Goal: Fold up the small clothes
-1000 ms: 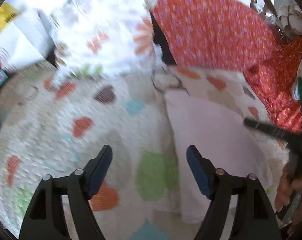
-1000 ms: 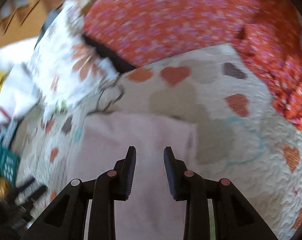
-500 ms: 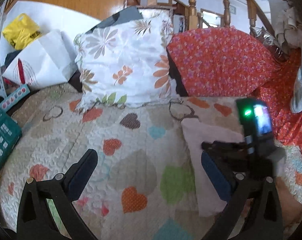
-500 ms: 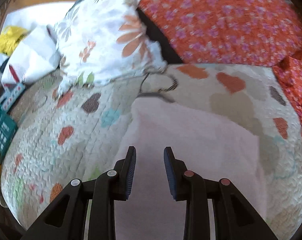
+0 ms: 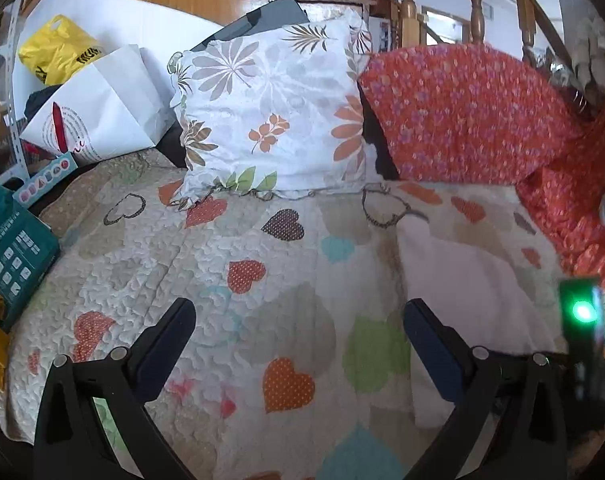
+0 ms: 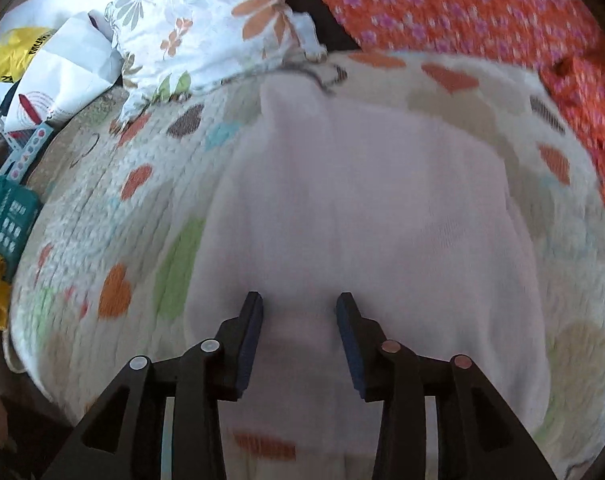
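A pale pink folded garment (image 6: 362,200) lies flat on the heart-patterned quilt (image 6: 150,208). In the left wrist view it lies at the right (image 5: 474,280). My right gripper (image 6: 298,304) is partly open over the garment's near edge, with bare cloth showing between the jaws. My left gripper (image 5: 298,320) is wide open and empty above the quilt (image 5: 262,288), left of the garment. The right gripper's body with a green light (image 5: 580,312) shows at the right edge of the left wrist view.
A floral pillow (image 5: 270,116) and a red flowered cushion (image 5: 462,112) lean at the back of the quilt. A white paper bag (image 5: 102,108), a yellow bag (image 5: 54,56) and a teal box (image 5: 14,248) sit at the left. Red cloth (image 5: 574,208) lies at the right.
Both grippers have pulled back and risen from the quilt. The right gripper has moved toward the garment's near edge. Its jaws stand about as far apart as before.
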The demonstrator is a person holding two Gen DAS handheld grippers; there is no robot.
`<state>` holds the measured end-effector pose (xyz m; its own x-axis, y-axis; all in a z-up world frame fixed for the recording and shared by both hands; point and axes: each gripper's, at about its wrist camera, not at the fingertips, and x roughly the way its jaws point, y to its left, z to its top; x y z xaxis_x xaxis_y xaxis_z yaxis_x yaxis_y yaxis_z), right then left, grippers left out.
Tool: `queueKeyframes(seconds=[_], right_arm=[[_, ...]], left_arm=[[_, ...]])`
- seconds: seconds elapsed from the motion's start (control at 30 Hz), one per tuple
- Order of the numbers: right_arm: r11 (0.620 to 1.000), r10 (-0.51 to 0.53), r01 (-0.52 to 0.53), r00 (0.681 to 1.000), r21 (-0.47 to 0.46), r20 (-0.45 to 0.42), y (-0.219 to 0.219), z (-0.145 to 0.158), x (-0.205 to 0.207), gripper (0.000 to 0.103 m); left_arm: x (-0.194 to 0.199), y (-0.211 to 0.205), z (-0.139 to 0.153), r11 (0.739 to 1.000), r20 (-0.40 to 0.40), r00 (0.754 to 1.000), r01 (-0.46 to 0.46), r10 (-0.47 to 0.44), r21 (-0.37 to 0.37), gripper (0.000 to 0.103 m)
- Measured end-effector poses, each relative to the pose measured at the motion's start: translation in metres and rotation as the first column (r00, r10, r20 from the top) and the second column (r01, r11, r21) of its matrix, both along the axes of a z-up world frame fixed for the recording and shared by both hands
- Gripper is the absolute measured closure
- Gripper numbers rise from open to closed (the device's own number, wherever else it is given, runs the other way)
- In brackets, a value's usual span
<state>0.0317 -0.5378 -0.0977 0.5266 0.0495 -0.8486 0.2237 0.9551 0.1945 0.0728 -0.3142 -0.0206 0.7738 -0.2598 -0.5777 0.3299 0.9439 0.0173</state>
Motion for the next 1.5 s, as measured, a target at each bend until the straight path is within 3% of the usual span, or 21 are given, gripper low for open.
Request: queueKeyframes(seconds=[0.07, 0.23, 0.33, 0.5, 0.73, 0.9, 1.2, 1.5], right_arm=[[1.0, 0.025, -0.025, 0.998, 0.001, -0.054, 0.006, -0.01, -0.014, 0.052], [0.992, 0.099, -0.104, 0.992, -0.065, -0.078, 0.023, -0.007, -0.045, 0.048], [0.992, 0.119, -0.122, 0.991, -0.037, -0.068, 0.019, 0.005, -0.06, 0.048], [1.0, 0.007, -0.007, 1.0, -0.004, 0.015, -0.019, 0.032, -0.069, 0.044], [0.987, -0.153, 0.15, 0.986, 0.058, 0.061, -0.067, 0.045, -0.075, 0.041], [0.984, -0.176, 0.176, 0.984, 0.014, 0.029, -0.067, 0.037, -0.066, 0.038], [0.972, -0.172, 0.172, 0.985, -0.161, 0.017, -0.057, 0.032, -0.057, 0.035], [0.965, -0.181, 0.177, 0.983, -0.195, -0.004, -0.06, 0.027, -0.054, 0.034]], left_arm=[[-0.003, -0.005, -0.004, 1.0, -0.002, 1.0, 0.009, -0.009, 0.021, 0.0], [-0.013, -0.022, -0.012, 0.997, -0.016, 0.999, 0.05, -0.049, 0.055, 0.0], [-0.018, -0.032, -0.015, 0.995, -0.018, 0.997, 0.073, -0.072, 0.069, 0.0], [-0.026, -0.044, -0.02, 0.991, -0.031, 0.994, 0.111, -0.109, 0.08, 0.0], [-0.025, -0.05, -0.03, 0.987, -0.096, 0.986, 0.146, -0.139, 0.074, 0.0], [-0.02, -0.051, -0.037, 0.986, -0.163, 0.975, 0.16, -0.151, 0.041, 0.0], [-0.017, -0.061, -0.052, 0.98, -0.246, 0.95, 0.199, -0.191, 0.008, 0.0], [-0.016, -0.076, -0.072, 0.972, -0.357, 0.906, 0.232, -0.226, -0.027, 0.0]])
